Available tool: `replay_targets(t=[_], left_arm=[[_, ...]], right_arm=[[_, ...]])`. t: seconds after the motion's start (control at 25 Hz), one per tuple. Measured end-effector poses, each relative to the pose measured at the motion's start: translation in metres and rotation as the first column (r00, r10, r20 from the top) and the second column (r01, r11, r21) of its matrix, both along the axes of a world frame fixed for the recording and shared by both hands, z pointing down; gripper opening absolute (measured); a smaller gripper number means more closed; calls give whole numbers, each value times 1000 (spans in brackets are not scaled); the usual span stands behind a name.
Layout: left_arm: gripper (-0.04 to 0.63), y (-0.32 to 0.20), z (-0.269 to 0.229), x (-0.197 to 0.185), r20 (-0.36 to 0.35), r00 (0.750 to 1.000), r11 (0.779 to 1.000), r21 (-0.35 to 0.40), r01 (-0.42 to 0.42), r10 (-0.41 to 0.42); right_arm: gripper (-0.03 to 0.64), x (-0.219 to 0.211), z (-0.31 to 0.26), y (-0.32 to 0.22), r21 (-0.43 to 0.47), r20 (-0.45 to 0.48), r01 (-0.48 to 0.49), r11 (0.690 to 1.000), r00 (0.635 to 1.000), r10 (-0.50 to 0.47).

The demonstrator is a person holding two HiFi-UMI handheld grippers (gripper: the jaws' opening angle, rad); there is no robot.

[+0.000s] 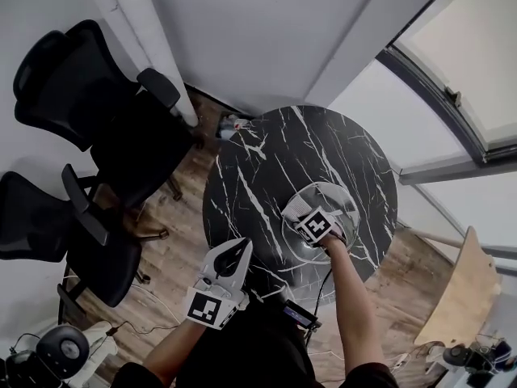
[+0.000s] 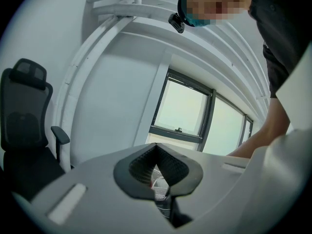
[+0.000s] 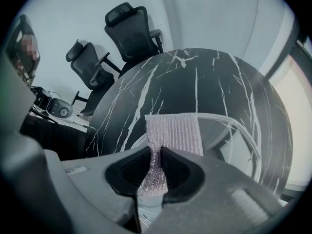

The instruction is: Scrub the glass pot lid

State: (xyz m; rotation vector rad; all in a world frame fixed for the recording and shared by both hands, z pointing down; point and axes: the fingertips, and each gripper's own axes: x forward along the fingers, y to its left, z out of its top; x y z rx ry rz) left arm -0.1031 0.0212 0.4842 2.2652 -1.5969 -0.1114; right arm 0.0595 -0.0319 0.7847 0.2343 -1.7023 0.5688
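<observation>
From where I stand, the glass pot lid (image 1: pixel 343 204) lies flat on the round black marble table (image 1: pixel 266 160), on the side nearest the person. The right gripper (image 1: pixel 307 215) hangs directly over it. In the right gripper view, that gripper (image 3: pixel 158 152) has its jaws clamped on a pinkish, glittery scrub pad (image 3: pixel 173 130). The pad's free end fans out over the lid (image 3: pixel 234 135). I cannot tell whether the pad actually touches the glass.

The left gripper (image 1: pixel 233 257) is held off the table's near edge, well apart from the lid. In its own view its jaws (image 2: pixel 157 147) are pressed together with nothing between them, and they point towards the wall and window.

I take the step in hand to be the scrubbing itself. To do it well, I would lower the pad until its broad face lies flat on the glass, not just its edge. Then I would work in small overlapping circles from the middle out to the rim, with steady, moderate pressure. Nothing is holding the lid, and on polished marble I would expect it to skate under a sideways push. So the strokes ought to be short, or the idle left gripper should come over to pin the rim.

By my count there is one lid, one scrub pad, one table and two grippers. There are also two black office chairs (image 1: pixel 77 79) (image 1: pixel 65 233) off to the left. One small item (image 1: pixel 234 124) sits at the table's far edge, too small for me to name
</observation>
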Motion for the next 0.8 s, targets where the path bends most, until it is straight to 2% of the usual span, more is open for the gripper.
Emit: replay_targets(t=[0.24, 0.52, 0.8], left_arm=[[2, -3, -3, 5, 7, 1000, 1000, 8, -26, 26], [2, -11, -9, 9, 22, 999, 998, 29, -47, 46], [2, -11, -14, 30, 29, 992, 992, 39, -121, 120]], right_arm=[[74, 2, 0, 27, 13, -4, 21, 1000, 1000, -21], [74, -3, 2, 58, 23, 36, 84, 996, 996, -84], [74, 18, 4, 84, 18, 40, 61, 998, 997, -62]])
